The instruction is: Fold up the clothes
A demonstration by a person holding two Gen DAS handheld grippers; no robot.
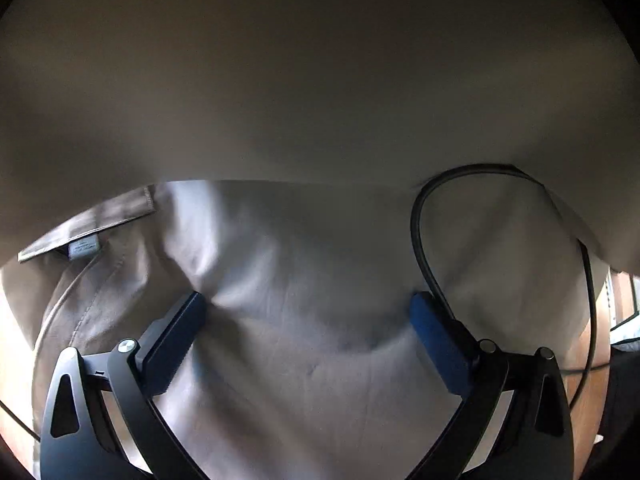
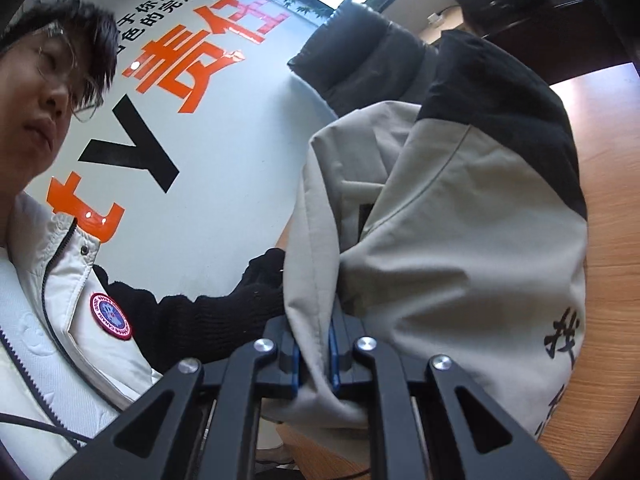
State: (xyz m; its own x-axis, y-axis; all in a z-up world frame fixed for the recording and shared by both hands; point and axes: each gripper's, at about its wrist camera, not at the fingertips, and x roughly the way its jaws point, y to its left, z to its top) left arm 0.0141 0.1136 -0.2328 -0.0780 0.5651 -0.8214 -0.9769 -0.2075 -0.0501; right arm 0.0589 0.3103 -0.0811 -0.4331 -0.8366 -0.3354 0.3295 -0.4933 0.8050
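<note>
Item: jacket (image 2: 460, 220), grey shell with black yoke and black padded collar, dark characters printed near one end. Lifted and draped in a bulky heap over the wooden surface (image 2: 612, 240); how much of it rests there cannot be told. Judged soft and limp, with some bulk and weight from padding; the smooth outer fabric is likely to slide through a light pinch. It sags wherever it is unsupported.

Lining (image 1: 312, 320): pale, thin, creased. It fills the left wrist view, with a hemmed flap and a small sewn label (image 1: 83, 249) at the left.

Right gripper (image 2: 314, 364): fingers nearly closed, clamping a folded grey edge of the jacket between the blue pads (image 2: 295, 368).

Left gripper (image 1: 308, 316): fingers spread wide, tips resting against or just above the lining, gripping nothing. A black cable (image 1: 418, 240) loops past the right finger.

Person: gloved hand (image 2: 256, 280) beside the jacket's left edge.

Handling note: hems, seams and the collar look the firmest holds; single-layer lining would bunch and slip.
</note>
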